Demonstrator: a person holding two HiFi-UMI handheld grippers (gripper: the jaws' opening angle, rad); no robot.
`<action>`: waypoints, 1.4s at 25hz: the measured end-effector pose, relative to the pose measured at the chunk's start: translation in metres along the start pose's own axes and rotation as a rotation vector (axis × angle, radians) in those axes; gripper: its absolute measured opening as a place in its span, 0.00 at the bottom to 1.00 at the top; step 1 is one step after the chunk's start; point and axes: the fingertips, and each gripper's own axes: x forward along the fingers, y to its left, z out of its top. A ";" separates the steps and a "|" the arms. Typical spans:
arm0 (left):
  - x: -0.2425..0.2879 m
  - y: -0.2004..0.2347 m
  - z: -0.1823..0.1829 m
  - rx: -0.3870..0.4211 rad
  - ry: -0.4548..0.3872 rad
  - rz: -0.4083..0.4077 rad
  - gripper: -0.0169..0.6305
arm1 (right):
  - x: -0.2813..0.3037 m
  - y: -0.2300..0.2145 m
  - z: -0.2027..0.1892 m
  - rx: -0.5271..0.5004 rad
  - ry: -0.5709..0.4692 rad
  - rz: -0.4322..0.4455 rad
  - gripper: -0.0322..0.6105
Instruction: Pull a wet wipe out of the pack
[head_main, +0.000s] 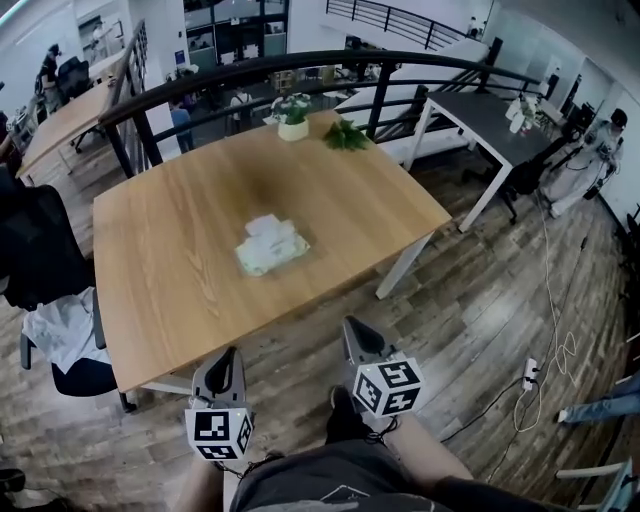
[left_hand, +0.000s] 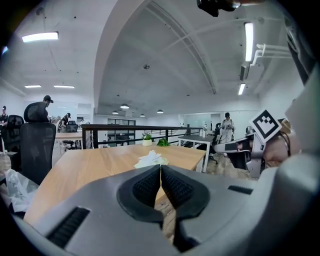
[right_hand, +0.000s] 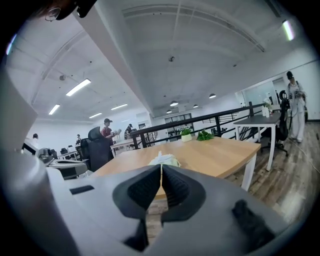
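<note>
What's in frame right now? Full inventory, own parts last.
table: one, light wood, centre
wet wipe pack: one, pale green-white with a white wipe bunched on top, mid-table
potted plant: one, white pot, far table edge
loose greenery: one clump, green, beside the pot
office chair: one, dark, left of the table, with white cloth on it
grey table: one, white legs, back right
railing: one, black, behind the table
power strip: one, white, on the floor at right, with cables
left tongs: one, grey, shut, empty, short of the table's near edge
right tongs: one, grey, shut, empty, alongside
</note>
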 end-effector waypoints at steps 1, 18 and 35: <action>0.012 -0.003 0.002 -0.004 0.005 0.009 0.05 | 0.009 -0.010 0.005 -0.007 0.005 0.013 0.09; 0.129 -0.043 0.034 -0.078 0.012 0.195 0.05 | 0.092 -0.119 0.028 -0.049 0.103 0.225 0.09; 0.180 -0.042 0.028 -0.089 0.040 0.206 0.05 | 0.134 -0.109 0.020 -0.087 0.173 0.322 0.09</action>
